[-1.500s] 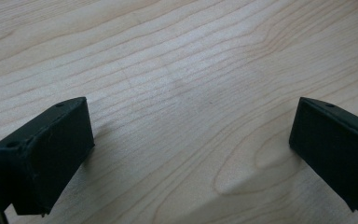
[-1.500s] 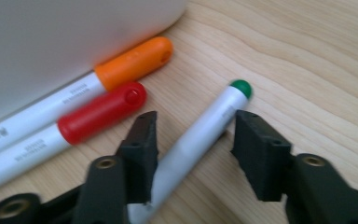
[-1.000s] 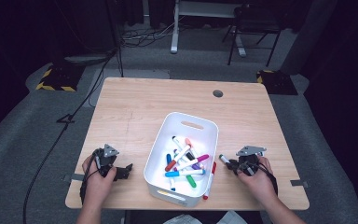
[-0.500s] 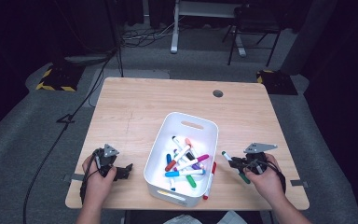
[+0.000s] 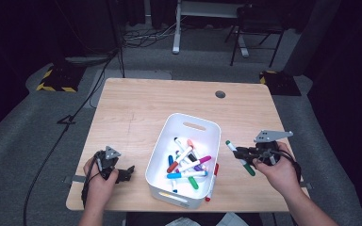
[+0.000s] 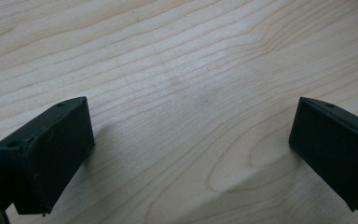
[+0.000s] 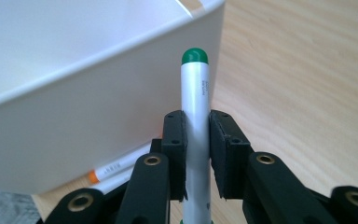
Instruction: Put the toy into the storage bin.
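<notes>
Right gripper [image 5: 250, 157] jaws clamping a white green-capped marker [image 5: 239, 157] crosswise; white plastic bin [image 5: 202, 141] sitting just left. Left gripper [image 5: 118, 172] resting, jaws apart, on the wooden table [image 5: 136, 108].

You have a light wooden table [image 5: 136, 113] on grey carpet [image 5: 37, 141]; beyond it the room is dark, with a chair [image 5: 257, 28], a desk leg [image 5: 176, 28] and floor cables [image 5: 141, 40]

I've lifted my right hand-held gripper [image 5: 243, 156] off the table [image 5: 136, 113], green marker [image 5: 240, 158] clamped in it; the marker now tilts, its near tip toward five o'clock.
</notes>
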`<move>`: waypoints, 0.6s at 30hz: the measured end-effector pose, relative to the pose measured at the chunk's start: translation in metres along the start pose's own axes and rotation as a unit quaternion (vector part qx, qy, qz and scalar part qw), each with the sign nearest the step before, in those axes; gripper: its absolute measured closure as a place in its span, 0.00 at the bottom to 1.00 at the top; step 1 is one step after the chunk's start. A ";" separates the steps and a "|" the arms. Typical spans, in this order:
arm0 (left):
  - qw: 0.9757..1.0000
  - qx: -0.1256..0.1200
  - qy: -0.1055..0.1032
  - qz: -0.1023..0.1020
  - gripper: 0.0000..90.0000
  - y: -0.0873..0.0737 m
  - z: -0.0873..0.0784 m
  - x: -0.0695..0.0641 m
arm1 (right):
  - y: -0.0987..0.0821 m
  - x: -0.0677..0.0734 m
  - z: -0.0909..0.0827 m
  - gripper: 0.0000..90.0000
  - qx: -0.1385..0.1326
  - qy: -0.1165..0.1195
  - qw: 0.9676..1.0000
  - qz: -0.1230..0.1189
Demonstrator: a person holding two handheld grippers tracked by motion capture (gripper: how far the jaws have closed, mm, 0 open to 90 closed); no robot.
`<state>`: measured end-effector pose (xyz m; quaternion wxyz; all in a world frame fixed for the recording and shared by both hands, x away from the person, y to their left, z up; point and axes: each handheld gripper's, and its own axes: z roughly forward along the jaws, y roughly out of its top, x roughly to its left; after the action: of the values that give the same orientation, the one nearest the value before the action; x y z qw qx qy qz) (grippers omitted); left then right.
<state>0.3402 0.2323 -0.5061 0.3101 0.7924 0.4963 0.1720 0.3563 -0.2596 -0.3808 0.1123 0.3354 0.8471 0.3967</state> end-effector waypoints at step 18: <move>1.000 0.002 -0.005 0.005 0.00 0.002 0.002 0.000 | 0.069 0.034 0.004 0.85 0.003 0.092 0.995 -0.043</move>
<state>0.3424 0.2312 -0.5061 0.3102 0.7961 0.4914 0.1689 0.3659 -0.2028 -0.3295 0.0501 0.2615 0.8685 0.4181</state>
